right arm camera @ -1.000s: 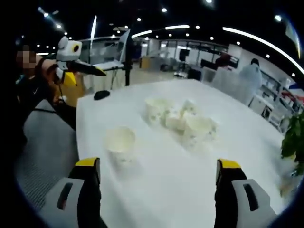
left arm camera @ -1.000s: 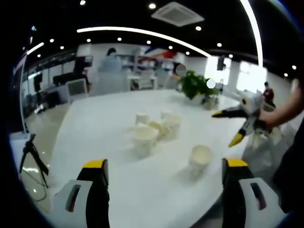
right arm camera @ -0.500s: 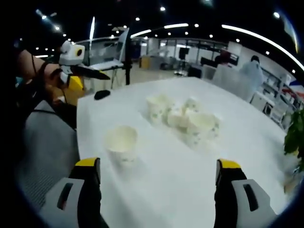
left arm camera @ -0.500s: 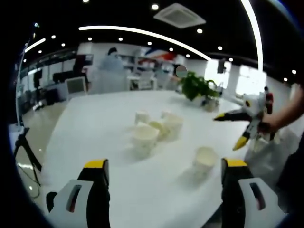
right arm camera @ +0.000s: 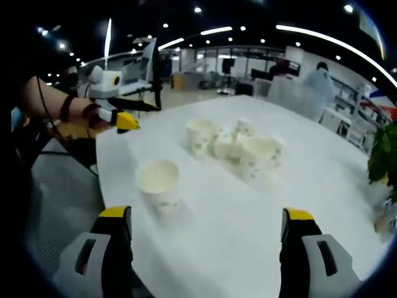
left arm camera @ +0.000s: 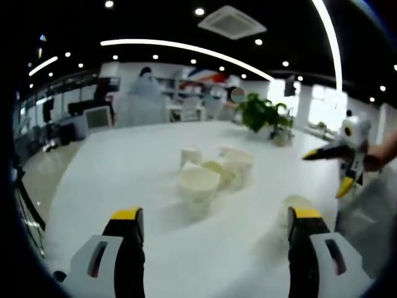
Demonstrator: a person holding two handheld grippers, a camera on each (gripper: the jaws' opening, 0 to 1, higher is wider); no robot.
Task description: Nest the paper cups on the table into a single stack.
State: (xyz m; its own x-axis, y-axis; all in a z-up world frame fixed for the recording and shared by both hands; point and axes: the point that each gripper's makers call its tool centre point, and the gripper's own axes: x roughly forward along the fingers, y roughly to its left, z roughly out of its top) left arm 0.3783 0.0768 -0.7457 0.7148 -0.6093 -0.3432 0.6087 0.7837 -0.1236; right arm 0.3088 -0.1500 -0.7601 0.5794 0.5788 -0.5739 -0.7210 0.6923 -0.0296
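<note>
Paper cups (right arm camera: pixel 239 149) are clustered mid-table, with one lone cup (right arm camera: pixel 158 182) set apart toward 8 o'clock in the right gripper view (in the left gripper view it sits at about 4 o'clock). The right gripper (right arm camera: pixel 208 242) and left gripper (left arm camera: pixel 214 239) are both held wide apart and empty, presumably readied above the white table (left arm camera: pixel 124 167) for a first grasp; nothing is nested yet

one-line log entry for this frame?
left hand-held gripper: open | right hand-held gripper: open | lone cup: upright, untouched | cup cluster: unstacked
</note>
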